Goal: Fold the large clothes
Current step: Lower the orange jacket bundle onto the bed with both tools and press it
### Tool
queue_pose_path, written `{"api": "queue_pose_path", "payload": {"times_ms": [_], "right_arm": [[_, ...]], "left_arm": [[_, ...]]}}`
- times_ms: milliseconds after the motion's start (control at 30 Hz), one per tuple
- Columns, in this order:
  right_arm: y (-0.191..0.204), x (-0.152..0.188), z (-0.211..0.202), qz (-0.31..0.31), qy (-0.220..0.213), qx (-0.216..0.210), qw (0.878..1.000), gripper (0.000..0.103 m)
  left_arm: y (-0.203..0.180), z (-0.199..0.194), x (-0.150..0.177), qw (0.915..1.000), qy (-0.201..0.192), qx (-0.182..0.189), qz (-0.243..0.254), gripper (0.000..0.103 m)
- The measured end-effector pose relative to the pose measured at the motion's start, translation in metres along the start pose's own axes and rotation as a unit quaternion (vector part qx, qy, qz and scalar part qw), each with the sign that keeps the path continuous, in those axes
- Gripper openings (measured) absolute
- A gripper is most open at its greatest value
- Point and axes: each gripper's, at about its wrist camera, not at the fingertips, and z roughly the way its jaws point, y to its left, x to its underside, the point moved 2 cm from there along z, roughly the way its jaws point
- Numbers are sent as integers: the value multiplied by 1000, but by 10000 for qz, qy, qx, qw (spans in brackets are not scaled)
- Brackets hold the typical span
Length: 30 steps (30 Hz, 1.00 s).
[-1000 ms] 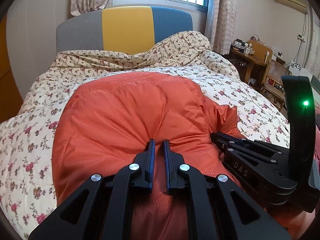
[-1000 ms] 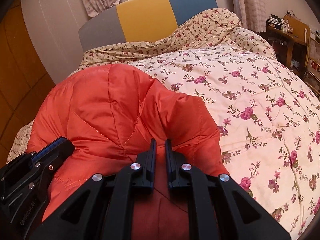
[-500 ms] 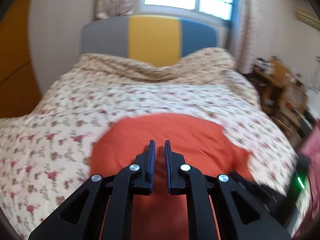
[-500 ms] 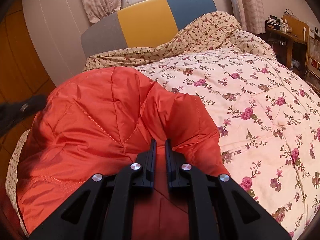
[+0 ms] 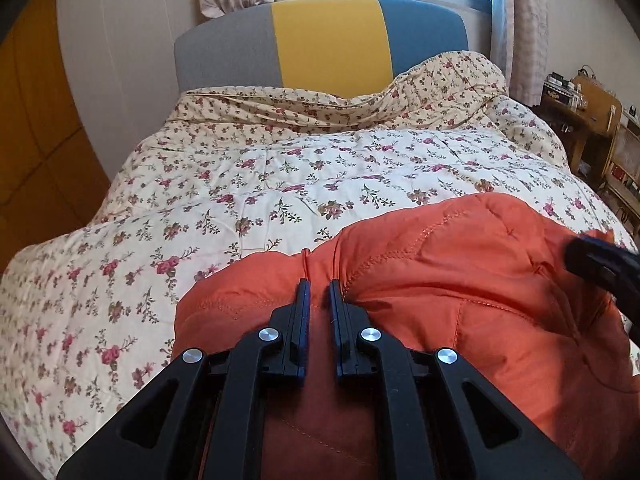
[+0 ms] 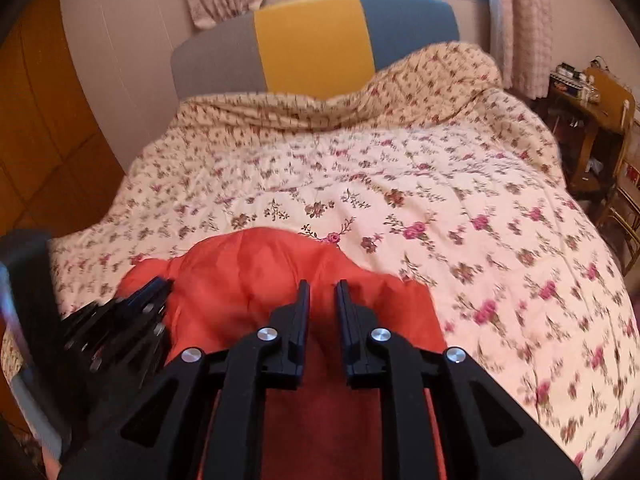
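While both grippers sit at the near edge of the bed, the orange quilted jacket point(image 5: 460, 280) lies bunched on the floral quilt point(image 5: 280, 176), near end of the bed, well short of the grey-yellow-blue headboard point(image 5: 328, 40). Left gripper point(image 5: 319, 292): jaws nearly closed, orange fabric pinched in the narrow gap. Right gripper point(image 6: 322, 292): jaws opening, gap wider than the left's, jacket fabric between and under the fingers; can't tell if the pads press on it. Right wrist view is motion-blurred. Left gripper also shows at that view's left edge, against the jacket. Wooden desk point(image 5: 580, 120) to the right of the bed.
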Motion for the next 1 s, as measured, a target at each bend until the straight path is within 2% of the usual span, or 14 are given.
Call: {"api": "queue_pose_path", "payload": {"times_ms": [133,233,767,933,1000], "right_arm": [[-12,7,42,221,341,-114,9991,13],[-20,15,52,399,313,-148,9986,13],[-27,28,79,529,209,104,9983,13],[-28,29,74,571,80,-2,9983,13],[-31,31,63,646,-119,-227,9976,15]], "left_arm": [[3,8,0,9998,127,122,-87,9],[3,14,0,9996,148,204,-148,9],[-8,27,5,10000,-32,-74,24,9],[-8,20,5,9999,-56,-113,81,9],[-9,10,8,9996,-132,-163,190,9]]}}
